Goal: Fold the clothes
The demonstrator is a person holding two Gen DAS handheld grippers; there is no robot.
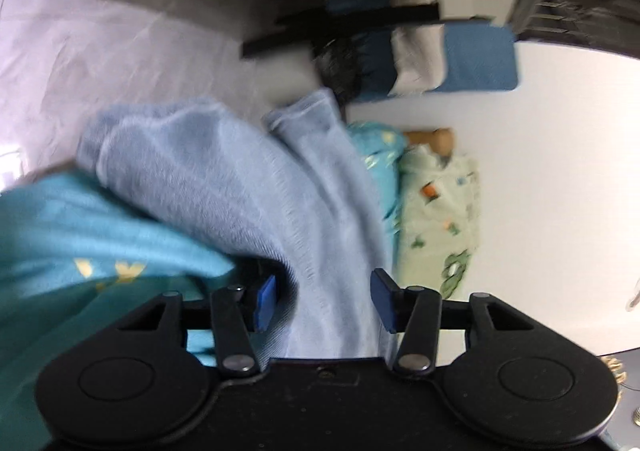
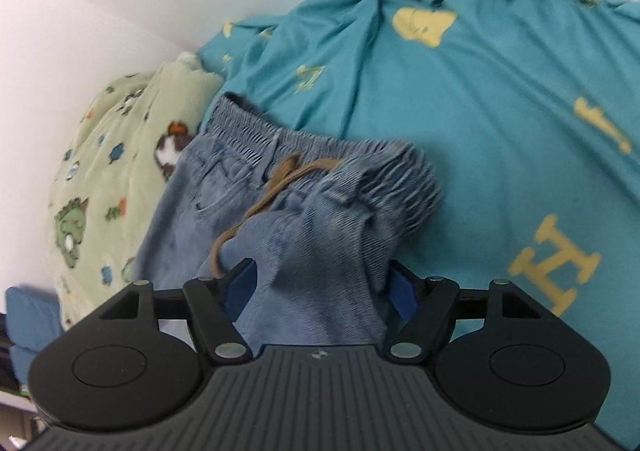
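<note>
Right gripper [image 2: 322, 289] has a bunched fold of the jeans [image 2: 288, 211] between wide-set jaws, pads against the denim. Left gripper [image 1: 324, 301] stands part open around more cloth; whether it grips, can't tell.

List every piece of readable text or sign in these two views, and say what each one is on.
"H": large yellow letter printed on the teal sheet, at its lower right in the right wrist view.
Other yellow prints on the teal sheet: shapes only, not readable as letters.
Green blanket: cartoon animals, no words.
Denim pants: no label visible.
Left wrist view: too blurred, nothing readable.
</note>
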